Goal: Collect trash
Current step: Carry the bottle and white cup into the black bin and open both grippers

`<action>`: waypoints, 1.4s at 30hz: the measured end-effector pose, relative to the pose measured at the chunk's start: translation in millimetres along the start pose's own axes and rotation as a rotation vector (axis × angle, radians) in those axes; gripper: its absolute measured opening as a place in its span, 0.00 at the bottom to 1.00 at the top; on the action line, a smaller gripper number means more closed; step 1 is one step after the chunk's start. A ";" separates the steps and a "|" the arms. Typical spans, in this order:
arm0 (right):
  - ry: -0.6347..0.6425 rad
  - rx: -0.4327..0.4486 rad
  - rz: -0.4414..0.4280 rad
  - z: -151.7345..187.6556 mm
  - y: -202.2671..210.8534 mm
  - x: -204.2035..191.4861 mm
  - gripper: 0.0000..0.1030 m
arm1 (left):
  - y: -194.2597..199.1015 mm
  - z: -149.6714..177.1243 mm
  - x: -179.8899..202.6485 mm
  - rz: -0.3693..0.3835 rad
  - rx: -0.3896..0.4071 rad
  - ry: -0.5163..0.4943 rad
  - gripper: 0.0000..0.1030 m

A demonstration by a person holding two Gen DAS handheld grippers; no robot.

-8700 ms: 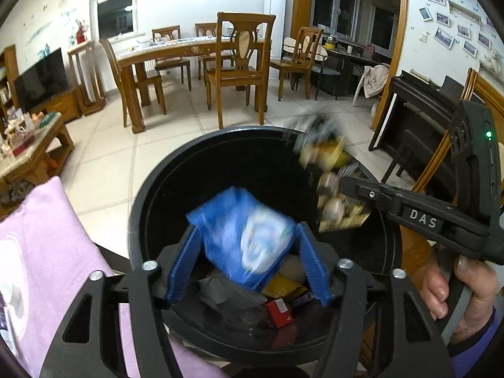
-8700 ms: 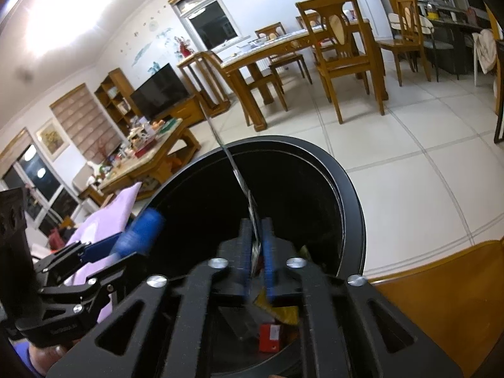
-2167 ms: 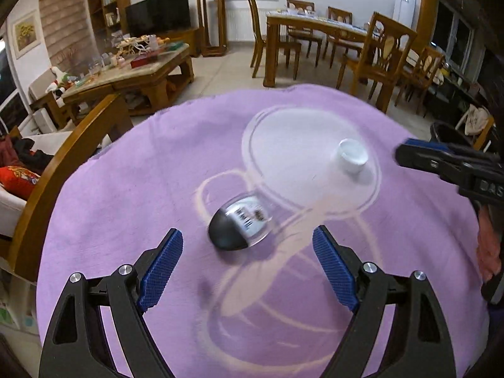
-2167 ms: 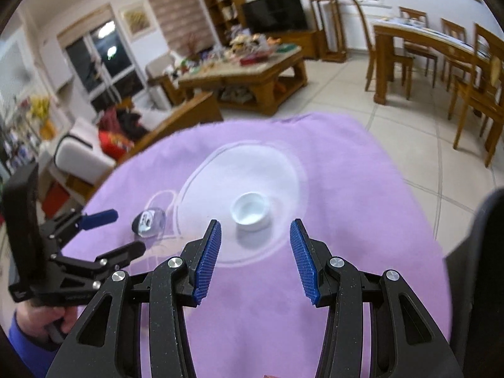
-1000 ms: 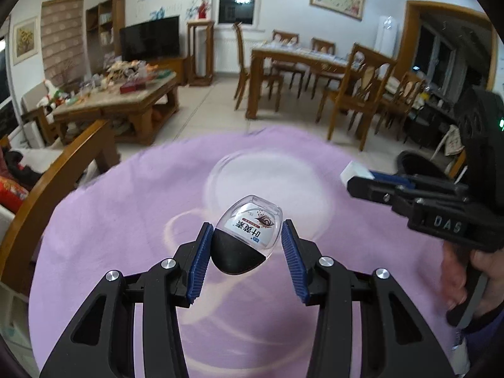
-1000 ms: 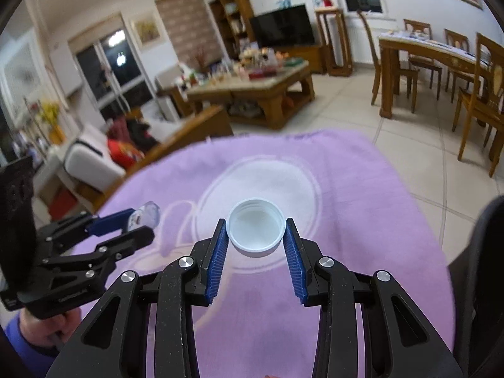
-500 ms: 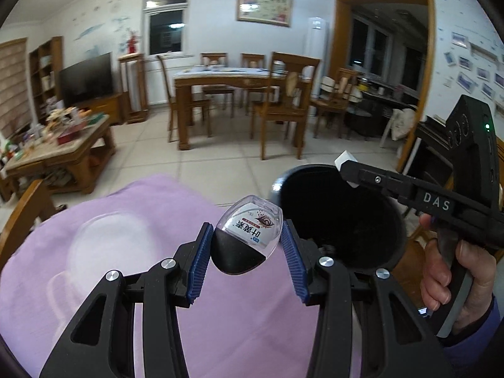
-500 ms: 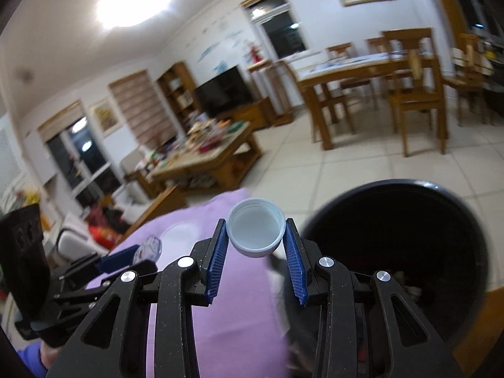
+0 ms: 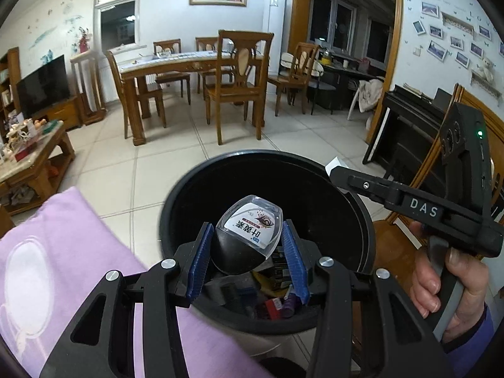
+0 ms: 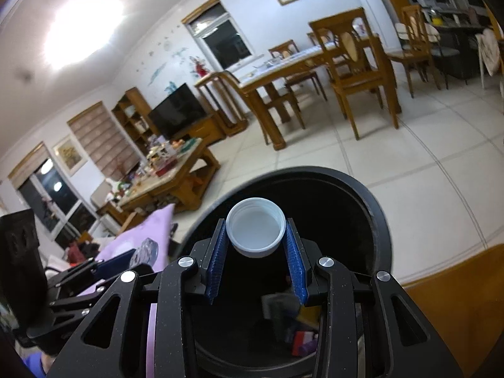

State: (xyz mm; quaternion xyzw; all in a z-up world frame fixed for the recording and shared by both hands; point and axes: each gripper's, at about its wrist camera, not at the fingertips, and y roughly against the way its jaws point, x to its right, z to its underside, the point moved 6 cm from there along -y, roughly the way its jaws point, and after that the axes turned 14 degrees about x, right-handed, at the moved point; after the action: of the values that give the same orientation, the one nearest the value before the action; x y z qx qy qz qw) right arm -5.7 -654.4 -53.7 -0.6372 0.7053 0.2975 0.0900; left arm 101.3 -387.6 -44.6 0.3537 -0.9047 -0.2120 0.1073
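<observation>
Gripping a glossy egg-shaped case (image 9: pixel 249 236), the left gripper (image 9: pixel 249 261) hovers over a round black bin (image 9: pixel 362 220). The right gripper (image 10: pixel 255 252) pinches a white ribbed plastic cap (image 10: pixel 255 231) above blurred, possibly cardboard, litter (image 10: pixel 302 340).

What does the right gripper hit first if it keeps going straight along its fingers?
Probably the inner far wall of the round black trash bin. The right gripper, shut on a white plastic bottle cap, points into the bin's open mouth; depth is unclear.
</observation>
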 end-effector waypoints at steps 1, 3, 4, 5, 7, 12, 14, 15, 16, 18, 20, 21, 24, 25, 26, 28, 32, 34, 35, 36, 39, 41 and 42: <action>-0.004 -0.002 0.004 0.9 -1.2 3.9 0.35 | -5.1 3.6 3.0 0.004 -0.010 -0.001 0.43; -0.014 -0.006 0.014 3.3 -5.3 10.9 0.35 | -11.2 7.2 6.3 0.009 -0.020 -0.001 0.43; -0.018 -0.009 0.018 3.9 -6.6 16.4 0.35 | -14.7 9.0 7.1 0.011 -0.026 -0.001 0.43; -0.021 -0.011 0.020 5.4 -9.6 17.1 0.35 | -18.7 10.7 7.3 0.013 -0.032 -0.002 0.43; -0.025 -0.014 0.026 7.2 -13.2 20.5 0.35 | -24.9 14.1 14.6 0.014 -0.038 -0.001 0.43; -0.030 -0.017 0.031 12.6 -15.9 17.0 0.35 | -30.6 16.8 14.2 0.019 -0.047 -0.001 0.43; -0.030 -0.021 0.030 13.0 -18.6 16.7 0.35 | -34.8 15.9 14.0 0.020 -0.051 -0.001 0.43; -0.030 -0.022 0.030 14.0 -19.2 15.3 0.35 | -36.1 16.9 14.5 0.020 -0.054 -0.001 0.43; -0.030 -0.024 0.030 15.8 -19.0 13.6 0.35 | -37.2 17.9 14.8 0.021 -0.058 -0.003 0.43; -0.030 -0.028 0.029 19.3 -18.6 9.8 0.35 | -39.9 18.3 17.3 0.021 -0.067 -0.005 0.43; -0.033 -0.032 0.028 23.3 -18.5 3.9 0.35 | -42.1 19.8 18.0 0.021 -0.075 -0.006 0.43; -0.034 -0.034 0.028 24.1 -19.8 3.5 0.35 | -43.8 21.6 18.7 0.020 -0.080 -0.007 0.43; -0.038 -0.039 0.031 26.9 -22.8 3.5 0.35 | -46.3 23.0 18.8 0.023 -0.090 -0.006 0.43; -0.039 -0.039 0.032 26.8 -22.6 4.6 0.35 | -46.8 23.3 19.2 0.024 -0.093 -0.006 0.43; -0.039 -0.040 0.034 27.4 -23.4 5.6 0.35 | -47.8 21.9 20.0 0.027 -0.095 -0.005 0.43; -0.041 -0.042 0.036 28.6 -24.4 6.4 0.35 | -48.0 21.0 21.3 0.028 -0.094 -0.007 0.43; -0.045 -0.046 0.031 29.3 -26.6 6.5 0.36 | -49.0 21.6 23.3 0.027 -0.101 -0.018 0.44; -0.043 -0.046 0.034 30.3 -27.6 6.5 0.36 | -49.0 20.5 23.2 0.021 -0.100 -0.024 0.46; -0.044 -0.046 0.032 30.2 -27.8 6.3 0.37 | -49.1 20.1 23.0 0.020 -0.103 -0.026 0.53; -0.044 -0.044 0.031 30.4 -27.9 5.8 0.42 | -49.2 20.9 24.4 0.019 -0.103 -0.025 0.59; -0.043 -0.037 0.028 30.8 -25.8 5.4 0.48 | -45.9 18.2 23.0 0.008 -0.083 -0.023 0.78; -0.039 -0.033 0.031 30.1 -24.9 5.3 0.48 | -46.0 17.8 23.5 0.009 -0.090 -0.028 0.82; -0.039 -0.031 0.031 29.7 -24.5 3.7 0.48 | -45.4 18.0 23.5 0.009 -0.092 -0.028 0.83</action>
State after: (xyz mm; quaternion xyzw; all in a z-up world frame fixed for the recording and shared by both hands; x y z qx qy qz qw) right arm 9.5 -641.9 -87.1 -0.6216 0.7084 0.3221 0.0895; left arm 105.1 -428.2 -80.3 0.3413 -0.8970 -0.2578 0.1118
